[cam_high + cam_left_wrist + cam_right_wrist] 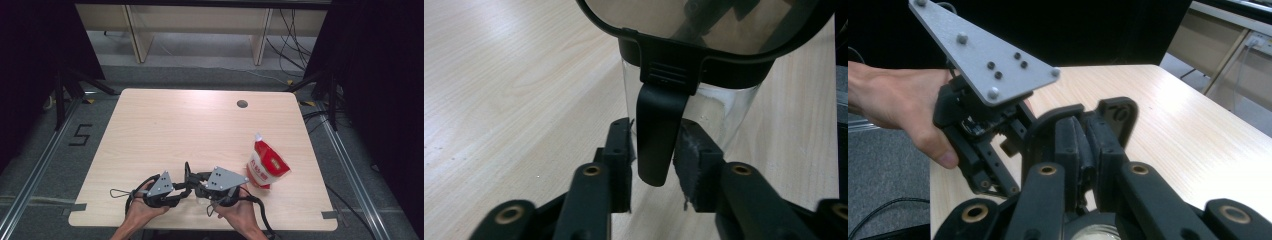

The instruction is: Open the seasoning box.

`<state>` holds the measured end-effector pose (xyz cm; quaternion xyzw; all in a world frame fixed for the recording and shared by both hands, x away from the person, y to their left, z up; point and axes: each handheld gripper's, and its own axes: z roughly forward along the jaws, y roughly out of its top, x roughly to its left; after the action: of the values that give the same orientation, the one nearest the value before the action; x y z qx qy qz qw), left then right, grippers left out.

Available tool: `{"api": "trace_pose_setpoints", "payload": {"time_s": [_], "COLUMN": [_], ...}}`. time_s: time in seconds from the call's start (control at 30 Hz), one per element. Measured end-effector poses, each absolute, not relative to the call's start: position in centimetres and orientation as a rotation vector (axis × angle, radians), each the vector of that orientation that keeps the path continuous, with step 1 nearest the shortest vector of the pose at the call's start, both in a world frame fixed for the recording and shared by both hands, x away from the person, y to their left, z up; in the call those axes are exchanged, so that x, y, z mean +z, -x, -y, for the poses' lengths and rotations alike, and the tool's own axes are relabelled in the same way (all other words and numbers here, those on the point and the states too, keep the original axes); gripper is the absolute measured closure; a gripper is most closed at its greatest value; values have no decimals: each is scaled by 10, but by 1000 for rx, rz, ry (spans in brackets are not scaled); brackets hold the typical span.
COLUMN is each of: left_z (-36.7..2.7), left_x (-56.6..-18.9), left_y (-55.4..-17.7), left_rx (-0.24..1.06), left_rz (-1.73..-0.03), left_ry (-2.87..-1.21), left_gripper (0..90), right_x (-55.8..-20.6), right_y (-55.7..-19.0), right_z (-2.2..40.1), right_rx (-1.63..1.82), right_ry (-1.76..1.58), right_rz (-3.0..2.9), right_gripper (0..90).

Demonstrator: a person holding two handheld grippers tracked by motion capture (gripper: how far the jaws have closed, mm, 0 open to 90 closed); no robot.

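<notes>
Clear jar [689,107] near me: left gripper [656,155] clamps its lid latch, right gripper [1080,150] pinches something dark; pouch [266,167] waits untouched right.

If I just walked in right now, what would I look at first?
Probably the red and white pouch standing at the table's right side. Then the two hands at the near edge, each holding a claw. The left claw is closing around the black latch of a clear jar with a tinted lid.
</notes>
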<state>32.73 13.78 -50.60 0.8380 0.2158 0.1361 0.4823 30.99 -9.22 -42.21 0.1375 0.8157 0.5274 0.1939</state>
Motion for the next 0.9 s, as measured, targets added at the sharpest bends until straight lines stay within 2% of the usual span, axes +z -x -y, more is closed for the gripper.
{"api": "trace_pose_setpoints", "payload": {"time_s": [0.13,0.23,0.37,0.4,0.43,0.47,0.53,0.57,0.9], "left_z": [-141,-145,-149,-150,-150,-153,-153,-155,-161], "left_x": [-505,-502,-498,-498,-498,-497,-497,-497,-499], "left_y": [-325,-322,-317,-316,-316,-316,-314,-313,-302], "left_rx": [337,321,291,305,305,307,301,301,307], "left_rz": [-534,-538,-551,-556,-556,-556,-587,-585,-597], "left_ry": [-2041,-2025,-2016,-2014,-2014,-2012,-2009,-2011,-2046], "left_gripper": [538,518,436,427,420,408,392,383,309], "right_x": [-421,-422,-426,-427,-427,-430,-431,-434,-446], "right_y": [-312,-312,-312,-312,-312,-311,-311,-308,-293], "right_z": [104,114,133,136,136,146,150,161,196], "right_rx": [1482,1469,1450,1458,1458,1473,1471,1469,1437], "right_ry": [-418,-449,-514,-528,-528,-573,-585,-617,-745], "right_rz": [-2267,-2266,-2250,-2244,-2244,-2243,-2238,-2231,-2226], "right_gripper": [792,739,618,577,577,524,511,474,376]}}
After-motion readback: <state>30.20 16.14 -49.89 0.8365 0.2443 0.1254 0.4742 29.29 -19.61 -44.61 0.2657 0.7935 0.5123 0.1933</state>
